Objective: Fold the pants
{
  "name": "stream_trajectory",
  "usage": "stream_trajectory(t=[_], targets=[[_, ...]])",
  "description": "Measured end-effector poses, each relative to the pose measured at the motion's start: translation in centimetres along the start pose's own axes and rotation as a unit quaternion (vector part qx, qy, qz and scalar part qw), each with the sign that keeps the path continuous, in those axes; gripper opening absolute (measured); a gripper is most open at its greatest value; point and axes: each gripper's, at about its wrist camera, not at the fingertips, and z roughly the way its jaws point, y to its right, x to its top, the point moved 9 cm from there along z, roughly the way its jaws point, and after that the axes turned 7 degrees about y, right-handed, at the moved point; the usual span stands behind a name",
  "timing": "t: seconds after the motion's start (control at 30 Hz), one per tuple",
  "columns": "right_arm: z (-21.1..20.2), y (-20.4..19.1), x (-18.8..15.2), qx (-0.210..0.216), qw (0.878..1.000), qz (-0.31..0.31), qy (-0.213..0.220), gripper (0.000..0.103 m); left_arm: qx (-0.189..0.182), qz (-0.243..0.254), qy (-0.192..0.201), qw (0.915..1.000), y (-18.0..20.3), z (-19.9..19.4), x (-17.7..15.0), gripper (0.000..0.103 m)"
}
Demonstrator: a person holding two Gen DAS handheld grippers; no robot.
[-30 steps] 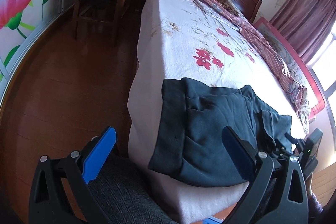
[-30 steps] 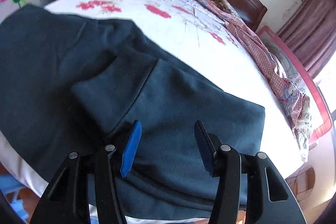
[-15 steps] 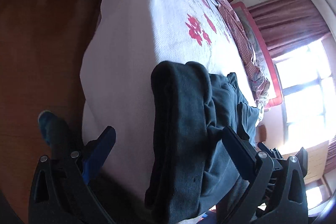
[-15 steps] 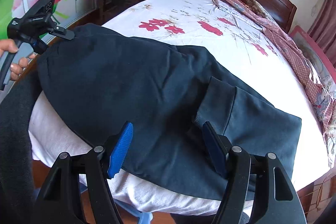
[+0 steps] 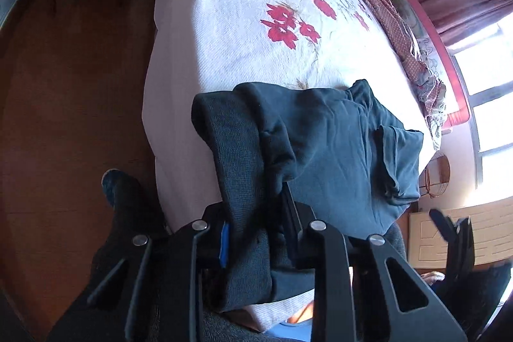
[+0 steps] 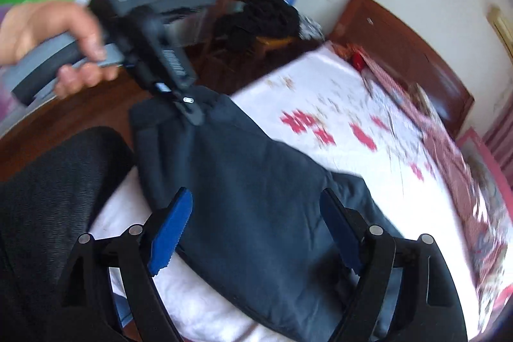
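Dark pants [image 5: 327, 149] lie bunched between left hand-held gripper [image 5: 256, 229] fingers.

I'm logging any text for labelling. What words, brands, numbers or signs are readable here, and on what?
None can be read.
Left gripper: pale print on its black body, seen from the right wrist, too blurred to read.
Pants, bed and right gripper: no text visible; the bed shows only red flowers.
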Motion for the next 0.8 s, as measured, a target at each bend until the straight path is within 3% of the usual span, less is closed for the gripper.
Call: stream_trajectory(t=[0.1, 0.23, 0.53, 0.57, 0.6, 0.63, 0.7, 0.77, 0.8], targets=[[1.2, -3.4, 1.9, -0.001, 0.998, -0.055, 0.027, 0.087, 0.008, 0.002, -0.022, 0.9997, 0.7, -0.3, 0.9, 0.024], [3.3, -6.5, 2.5, 0.005, 0.993, -0.114, 0.030, 0.087, 0.014, 0.009, -0.041, 0.9990, 0.9, -0.8, 1.3, 0.024], [8.1, -7.6, 2.0, -0.056, 0.976, -0.209, 0.012, 0.087, 0.000, -0.003, -0.060, 0.9982, 1.9, -0.5, 2.3, 0.024], [8.5, -7.6, 2.0, -0.051, 0.976, -0.212, 0.007, 0.077, 0.000, -0.007, -0.060, 0.9982, 1.9, -0.4, 2.3, 0.024], [8.8, -7.4, 2.0, -0.035, 0.979, -0.199, -0.004, 0.054, -0.001, -0.009, -0.059, 0.9982, 1.9, -0.4, 2.4, 0.024], [9.0, -6.8, 2.2, -0.017, 0.984, -0.176, -0.013, 0.047, 0.003, -0.007, -0.060, 0.9982, 1.8, -0.3, 2.4, 0.024], [8.9, -5.9, 3.0, 0.021, 0.991, -0.128, -0.026, 0.026, 0.019, -0.004, -0.046, 0.9987, 1.2, -0.4, 2.5, 0.042], [8.7, -3.4, 3.8, 0.065, 0.997, -0.030, -0.039, 0.023, 0.021, -0.017, -0.021, 0.9994, 0.6, -1.5, 2.8, 0.084], [8.6, -1.8, 4.2, 0.085, 0.995, 0.023, -0.044, 0.022, 0.027, -0.027, 0.007, 0.9992, 0.2, -2.7, 3.2, 0.086]])
